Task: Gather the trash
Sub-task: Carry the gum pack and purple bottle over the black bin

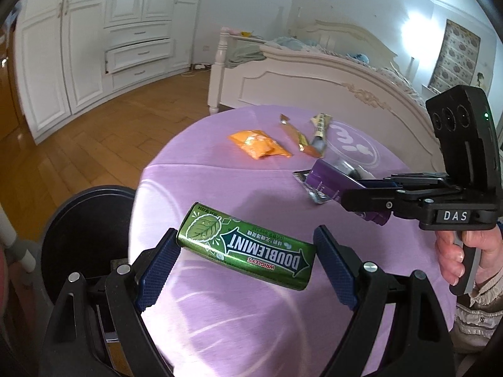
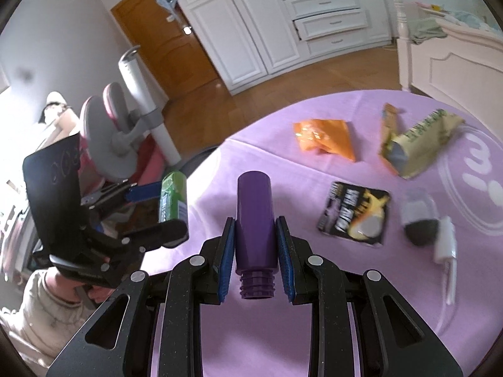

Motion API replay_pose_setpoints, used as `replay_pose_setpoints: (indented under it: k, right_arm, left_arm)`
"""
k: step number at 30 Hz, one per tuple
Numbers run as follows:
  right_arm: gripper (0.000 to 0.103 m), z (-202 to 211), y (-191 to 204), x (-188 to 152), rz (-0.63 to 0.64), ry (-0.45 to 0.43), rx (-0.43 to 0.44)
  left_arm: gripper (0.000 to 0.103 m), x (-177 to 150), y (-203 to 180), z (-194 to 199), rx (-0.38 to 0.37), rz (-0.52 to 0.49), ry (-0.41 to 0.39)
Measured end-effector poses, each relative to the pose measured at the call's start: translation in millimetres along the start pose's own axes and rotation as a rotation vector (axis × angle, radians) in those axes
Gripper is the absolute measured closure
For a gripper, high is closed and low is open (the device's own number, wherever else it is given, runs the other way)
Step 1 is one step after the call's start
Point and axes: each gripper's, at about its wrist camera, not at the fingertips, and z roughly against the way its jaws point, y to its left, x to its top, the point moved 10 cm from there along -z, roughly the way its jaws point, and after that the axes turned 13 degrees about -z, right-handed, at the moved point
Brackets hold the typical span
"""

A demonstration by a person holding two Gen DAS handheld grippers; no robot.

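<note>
My left gripper [image 1: 246,245] is shut on a green Doublemint gum tin [image 1: 246,246], gripped end to end and held above the edge of the purple-clothed round table [image 1: 220,314]. A black trash bin [image 1: 85,238] stands on the floor just left of it. My right gripper [image 2: 255,232] is shut on a purple capless bottle [image 2: 255,216], its threaded neck toward the camera. In the left wrist view the right gripper [image 1: 361,194] carries the bottle [image 1: 330,182] at the right. In the right wrist view the left gripper [image 2: 166,204] and tin [image 2: 173,194] are at the left.
On the table lie an orange wrapper [image 2: 323,138], a yellow-green packet [image 2: 418,141], a thin gold wrapper [image 2: 388,125], a black foil packet [image 2: 355,213] and a crumpled clear cup with a white straw piece [image 2: 421,220]. A bed [image 1: 314,84], chairs [image 2: 119,125] and white cabinets surround it.
</note>
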Motion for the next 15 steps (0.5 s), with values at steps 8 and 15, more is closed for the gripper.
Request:
replay_pose_setpoints:
  k: [8,15]
  right_arm:
    - [0.076,-37,42,11,0.038,0.04,0.029]
    - [0.076,-74,79,19,0.072,0.081,0.045]
  left_arm:
    - [0.018,-15,41,15,0.044,0.07,-0.016]
    - [0.018,-36,77,26,0.085,0.135,-0.015]
